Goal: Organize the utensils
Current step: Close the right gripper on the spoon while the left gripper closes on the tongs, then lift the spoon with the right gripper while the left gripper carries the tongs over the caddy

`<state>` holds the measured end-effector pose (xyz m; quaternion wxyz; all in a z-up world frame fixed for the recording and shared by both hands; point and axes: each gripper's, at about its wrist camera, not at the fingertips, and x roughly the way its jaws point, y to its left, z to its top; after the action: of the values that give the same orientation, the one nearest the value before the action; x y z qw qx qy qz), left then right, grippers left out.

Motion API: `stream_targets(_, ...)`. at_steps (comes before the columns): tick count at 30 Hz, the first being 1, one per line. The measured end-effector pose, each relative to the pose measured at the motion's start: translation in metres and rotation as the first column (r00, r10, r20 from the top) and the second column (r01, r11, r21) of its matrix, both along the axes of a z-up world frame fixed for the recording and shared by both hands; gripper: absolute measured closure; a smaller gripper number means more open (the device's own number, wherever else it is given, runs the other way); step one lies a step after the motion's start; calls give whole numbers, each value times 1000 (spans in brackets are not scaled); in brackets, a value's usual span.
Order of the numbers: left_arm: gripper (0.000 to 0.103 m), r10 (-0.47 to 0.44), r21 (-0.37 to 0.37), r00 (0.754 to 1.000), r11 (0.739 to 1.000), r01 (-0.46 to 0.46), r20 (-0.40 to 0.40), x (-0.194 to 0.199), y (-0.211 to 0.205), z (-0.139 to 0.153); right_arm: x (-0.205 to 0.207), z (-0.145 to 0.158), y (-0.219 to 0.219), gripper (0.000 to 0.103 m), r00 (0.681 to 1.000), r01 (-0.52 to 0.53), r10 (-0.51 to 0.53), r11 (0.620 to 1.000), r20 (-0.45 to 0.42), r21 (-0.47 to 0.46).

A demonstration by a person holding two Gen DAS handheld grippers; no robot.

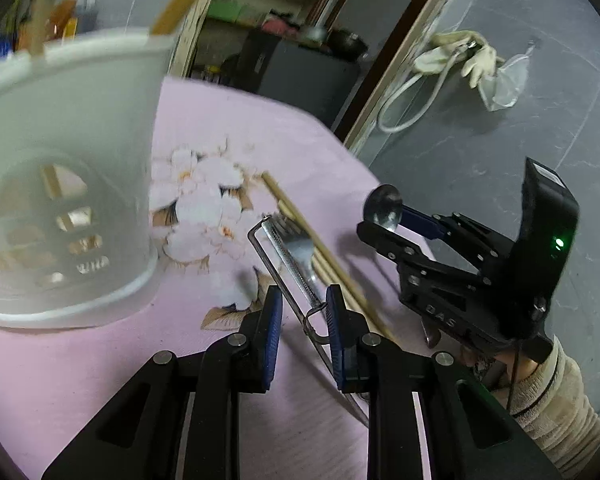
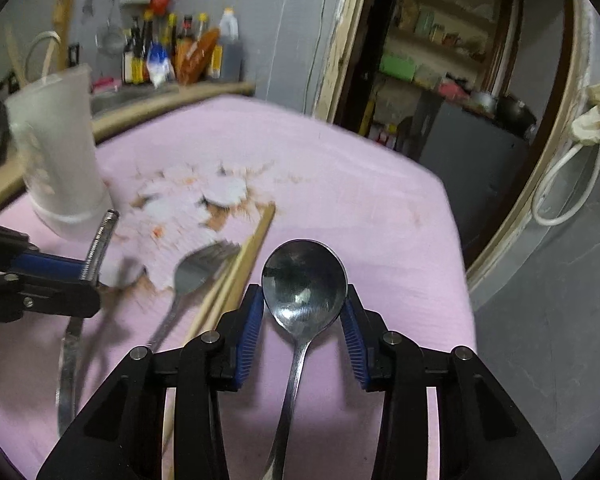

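My left gripper (image 1: pixel 303 320) is shut on a metal peeler (image 1: pixel 288 264), whose ridged blade (image 2: pixel 100 240) sticks up past the fingers above the pink cloth. My right gripper (image 2: pixel 302 312) is shut on a steel spoon (image 2: pixel 304 280); both blue pads press the sides of its bowl, and the handle runs back under the gripper. From the left wrist view the spoon (image 1: pixel 384 208) hangs over the table's right edge. A fork (image 1: pixel 300 248) and several wooden chopsticks (image 1: pixel 296 216) lie on the cloth between the grippers. A white slotted utensil holder (image 1: pixel 68 160) stands at the left with chopsticks in it.
The pink flowered tablecloth (image 2: pixel 340 184) ends at the right over a grey floor. A white cable and pale gloves (image 1: pixel 460 60) hang at the right. Bottles (image 2: pixel 180 52) line a counter behind the holder. A sleeved hand (image 1: pixel 556 400) holds the right gripper.
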<state>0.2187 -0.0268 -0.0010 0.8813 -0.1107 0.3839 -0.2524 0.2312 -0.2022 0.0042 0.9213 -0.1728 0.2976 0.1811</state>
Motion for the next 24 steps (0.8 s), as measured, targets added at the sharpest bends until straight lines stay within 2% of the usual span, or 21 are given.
stream_targets(4, 86, 22, 47, 992, 998, -29, 127, -19, -8, 13, -28, 14, 0, 66, 991, -14, 12, 1000, 133, 13)
stream_targets(8, 88, 57, 78, 967, 994, -79, 249, -38, -14, 23, -50, 21, 7, 67, 967, -23, 23, 1000, 252, 0)
stream_targets(13, 89, 86, 97, 939, 987, -125, 334, -51, -20, 25, -71, 29, 11, 68, 932, -31, 31, 1000, 362, -8)
stream_targets(14, 90, 90, 98, 933, 987, -131, 348, -54, -20, 25, -75, 30, 12, 78, 926, -31, 32, 999, 376, -9)
stream_targets(15, 90, 92, 99, 929, 986, -136, 357, -55, -22, 25, -77, 32, 13, 98, 921, -26, 28, 1000, 388, -10)
stream_targets(18, 90, 98, 103, 920, 984, -148, 379, -58, -23, 24, -76, 34, 13, 100, 924, -31, 28, 1000, 383, 2)
stream_targets(24, 90, 108, 97, 922, 983, -154, 371, -64, -12, 21, -75, 30, 13, 100, 936, -41, 35, 999, 352, 10)
